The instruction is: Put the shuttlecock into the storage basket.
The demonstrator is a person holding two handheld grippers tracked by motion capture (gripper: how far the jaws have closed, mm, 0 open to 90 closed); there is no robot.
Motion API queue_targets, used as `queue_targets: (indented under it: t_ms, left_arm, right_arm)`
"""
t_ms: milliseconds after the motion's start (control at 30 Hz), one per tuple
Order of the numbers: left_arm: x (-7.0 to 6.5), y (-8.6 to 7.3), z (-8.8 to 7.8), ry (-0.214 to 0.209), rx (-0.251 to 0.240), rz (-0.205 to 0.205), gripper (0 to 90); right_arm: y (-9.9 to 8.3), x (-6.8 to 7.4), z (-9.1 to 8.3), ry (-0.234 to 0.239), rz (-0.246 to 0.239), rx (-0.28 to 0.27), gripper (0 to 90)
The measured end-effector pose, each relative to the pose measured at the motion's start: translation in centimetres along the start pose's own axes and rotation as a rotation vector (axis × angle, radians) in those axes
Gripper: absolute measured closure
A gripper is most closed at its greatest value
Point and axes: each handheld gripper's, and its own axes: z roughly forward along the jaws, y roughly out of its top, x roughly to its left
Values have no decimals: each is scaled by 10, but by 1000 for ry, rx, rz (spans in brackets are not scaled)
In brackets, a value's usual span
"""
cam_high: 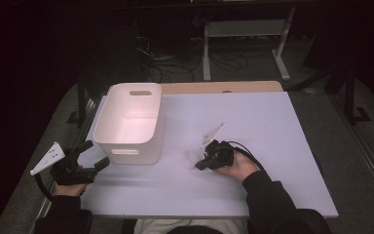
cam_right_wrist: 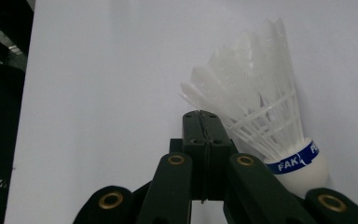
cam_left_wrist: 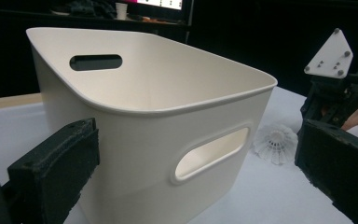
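Observation:
A white feather shuttlecock [cam_right_wrist: 256,98] with a blue band on its cork lies on the pale table top [cam_high: 263,122], right beside my right gripper [cam_right_wrist: 201,115]. That gripper's jaws are pressed together, and the feathers sit just to their right; I see nothing clamped between them. From above, the shuttlecock [cam_high: 191,156] lies just left of the right gripper [cam_high: 199,164] at the table's middle front. My left gripper [cam_high: 96,154] stands open at the near left corner of the white bin [cam_high: 126,149]. In the left gripper view its jaws [cam_left_wrist: 195,140] frame the bin's handle wall [cam_left_wrist: 158,126].
The bin looks empty and stands at the left of the table, its handle slots on the near and far walls. A wooden strip [cam_high: 224,87] edges the far side. Beyond the table are cables and a white frame [cam_high: 243,29] on a dark floor.

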Motion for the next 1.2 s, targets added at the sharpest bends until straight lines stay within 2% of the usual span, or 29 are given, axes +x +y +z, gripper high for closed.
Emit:
queue_targets:
  t_ms: [500,833,1200]
  left_arm:
    - [0,0,0,-2,0,-1,0]
    - [0,0,0,-5,1,1,0]
    - [0,0,0,-5,0,1,0]
  right_arm:
    - [2,-15,1,-38,33,-55,893]
    - [3,-20,4,-51,49,-67,894]
    - [-1,-32,2,-75,103,-107,894]
